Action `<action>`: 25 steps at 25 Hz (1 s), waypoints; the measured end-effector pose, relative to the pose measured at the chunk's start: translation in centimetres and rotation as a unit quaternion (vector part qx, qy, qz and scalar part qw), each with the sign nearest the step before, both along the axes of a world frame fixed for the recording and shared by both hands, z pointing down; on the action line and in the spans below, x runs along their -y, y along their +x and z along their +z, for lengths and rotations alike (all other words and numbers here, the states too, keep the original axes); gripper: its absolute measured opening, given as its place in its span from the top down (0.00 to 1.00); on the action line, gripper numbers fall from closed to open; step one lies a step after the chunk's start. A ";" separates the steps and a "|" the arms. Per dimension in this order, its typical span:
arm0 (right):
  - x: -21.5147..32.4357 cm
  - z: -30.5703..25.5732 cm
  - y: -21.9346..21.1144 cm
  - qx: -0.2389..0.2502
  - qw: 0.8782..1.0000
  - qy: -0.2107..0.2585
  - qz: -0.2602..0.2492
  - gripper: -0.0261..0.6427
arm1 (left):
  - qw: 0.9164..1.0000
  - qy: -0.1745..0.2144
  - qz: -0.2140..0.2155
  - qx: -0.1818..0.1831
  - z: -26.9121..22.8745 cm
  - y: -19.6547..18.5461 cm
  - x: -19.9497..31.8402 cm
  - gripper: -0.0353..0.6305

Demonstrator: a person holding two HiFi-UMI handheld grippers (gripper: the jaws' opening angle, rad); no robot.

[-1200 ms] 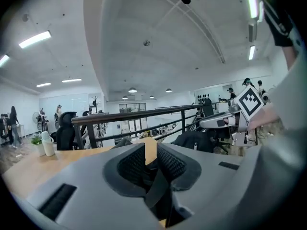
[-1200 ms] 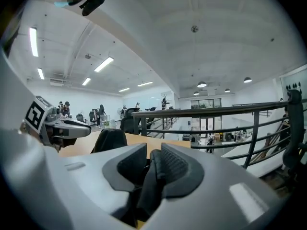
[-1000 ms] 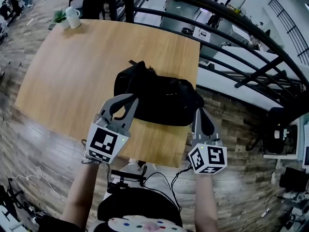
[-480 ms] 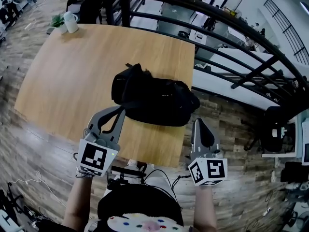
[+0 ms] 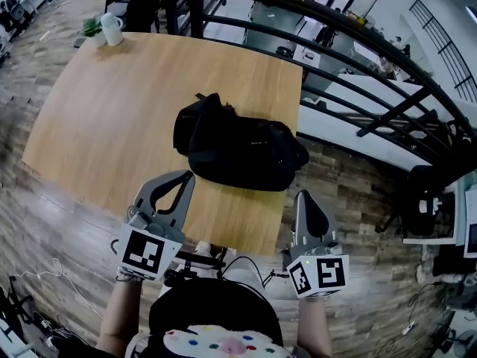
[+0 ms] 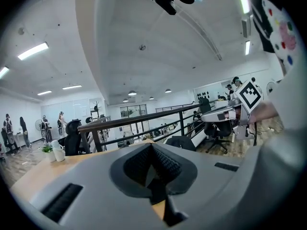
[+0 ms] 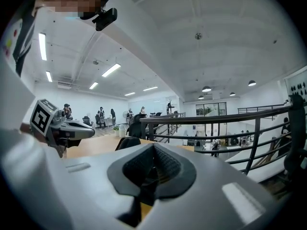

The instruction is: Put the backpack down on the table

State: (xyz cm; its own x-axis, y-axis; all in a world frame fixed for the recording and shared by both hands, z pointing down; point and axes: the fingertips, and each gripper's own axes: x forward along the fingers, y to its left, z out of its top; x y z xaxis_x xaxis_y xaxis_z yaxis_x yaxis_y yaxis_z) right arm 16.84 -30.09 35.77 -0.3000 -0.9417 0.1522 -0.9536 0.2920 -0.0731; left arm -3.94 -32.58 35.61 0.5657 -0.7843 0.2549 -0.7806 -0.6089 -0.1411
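Note:
The black backpack [image 5: 238, 144] lies on the wooden table [image 5: 112, 103], on its near right part, with a strap loop sticking up at its left end. Both grippers hover off the table's near edge, apart from the bag. My left gripper [image 5: 186, 176] is shut and empty, just short of the bag's near left side. At the bag's near right, my right gripper [image 5: 302, 195] is also shut and holds nothing. In the left gripper view the left gripper [image 6: 152, 145] points at the backpack [image 6: 182, 142]. The right gripper [image 7: 154, 145] looks past the backpack [image 7: 127, 143].
A white mug [image 5: 113, 28] and a small plant [image 5: 91, 27] stand at the table's far left corner. A black railing [image 5: 358, 43] runs behind and to the right of the table. An office chair [image 5: 425, 192] stands at the right on the wooden floor.
Both grippers have drawn back from the backpack toward the person and now hang off the table's near edge. The backpack stays where it lay.

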 end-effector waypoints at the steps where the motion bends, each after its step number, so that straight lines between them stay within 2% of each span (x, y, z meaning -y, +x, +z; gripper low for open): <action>1: -0.1 0.1 -0.1 -0.001 1.000 -0.002 -0.001 0.95 | 1.000 0.000 0.003 0.001 0.0 0.2 -0.2 0.94; 13: -1.2 0.9 -0.6 0.000 1.000 -0.018 -0.009 0.95 | 0.999 -0.024 0.018 -0.012 1.2 1.5 -1.7 0.94; 25: -0.9 1.5 -1.2 -0.005 1.000 -0.023 -0.015 0.95 | 1.000 -0.021 0.020 -0.013 1.5 1.8 -1.5 0.94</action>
State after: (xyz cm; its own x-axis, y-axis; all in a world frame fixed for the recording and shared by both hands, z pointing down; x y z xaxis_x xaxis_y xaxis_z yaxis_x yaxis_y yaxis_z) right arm 15.65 -29.15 37.24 -0.3271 -0.9238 0.1990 -0.9449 0.3177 -0.0784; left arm -2.17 -31.07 37.07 0.6026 -0.7501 0.2724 -0.7589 -0.6442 -0.0950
